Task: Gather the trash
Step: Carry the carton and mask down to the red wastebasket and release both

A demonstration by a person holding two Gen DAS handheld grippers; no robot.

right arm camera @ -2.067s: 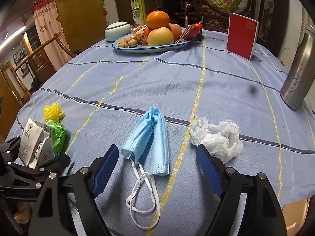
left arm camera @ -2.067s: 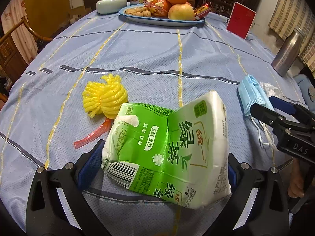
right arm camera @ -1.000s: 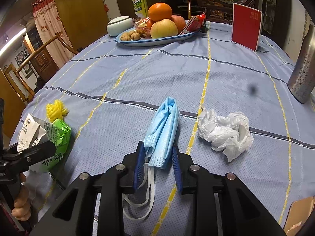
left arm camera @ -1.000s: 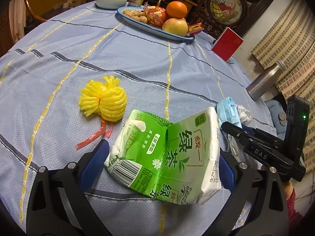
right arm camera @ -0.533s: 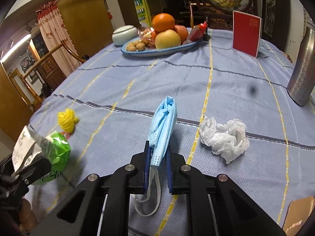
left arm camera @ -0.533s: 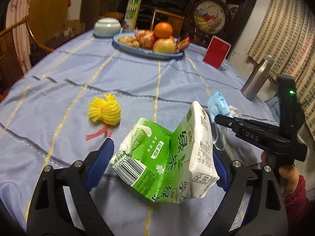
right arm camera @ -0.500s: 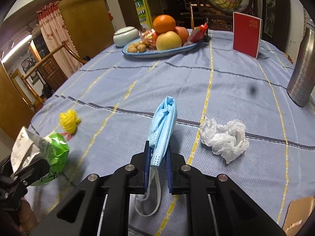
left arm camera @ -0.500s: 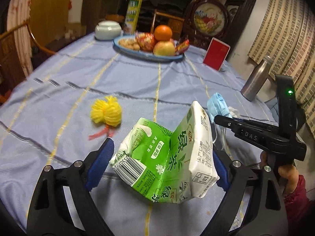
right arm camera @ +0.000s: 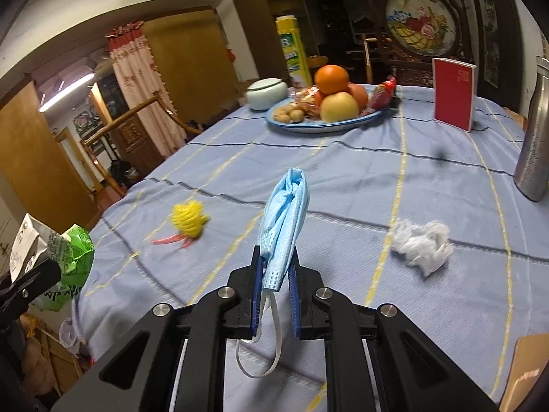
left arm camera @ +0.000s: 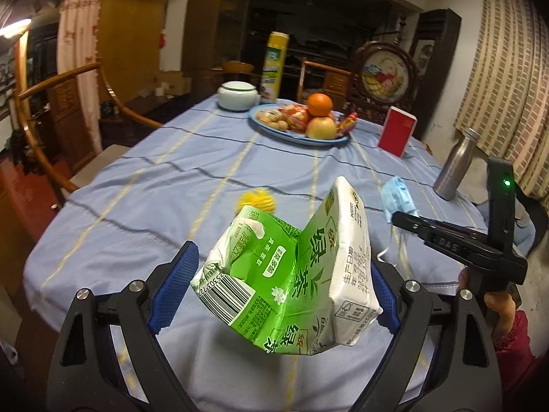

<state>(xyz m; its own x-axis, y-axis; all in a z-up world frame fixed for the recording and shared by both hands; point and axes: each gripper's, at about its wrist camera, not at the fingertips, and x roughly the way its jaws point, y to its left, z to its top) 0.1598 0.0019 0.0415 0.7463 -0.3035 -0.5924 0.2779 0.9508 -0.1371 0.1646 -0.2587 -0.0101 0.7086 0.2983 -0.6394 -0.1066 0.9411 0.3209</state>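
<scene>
Pinching a folded blue mask [right arm camera: 284,219], the right gripper [right arm camera: 274,274] has its pads pressed tight on it, ear loops dangling beneath, above the tabletop [right arm camera: 360,178]. Off to the left, the left gripper [left arm camera: 278,281] stands wide and clamps a crushed green carton [left arm camera: 291,274] by both ends, lifted clear of the cloth. A yellow net [right arm camera: 188,219] and a white tissue wad [right arm camera: 422,243] lie on the tabletop, well apart. Farther back sit a fruit plate [right arm camera: 326,125], a red card [right arm camera: 453,92] and a steel bottle [right arm camera: 535,137].
</scene>
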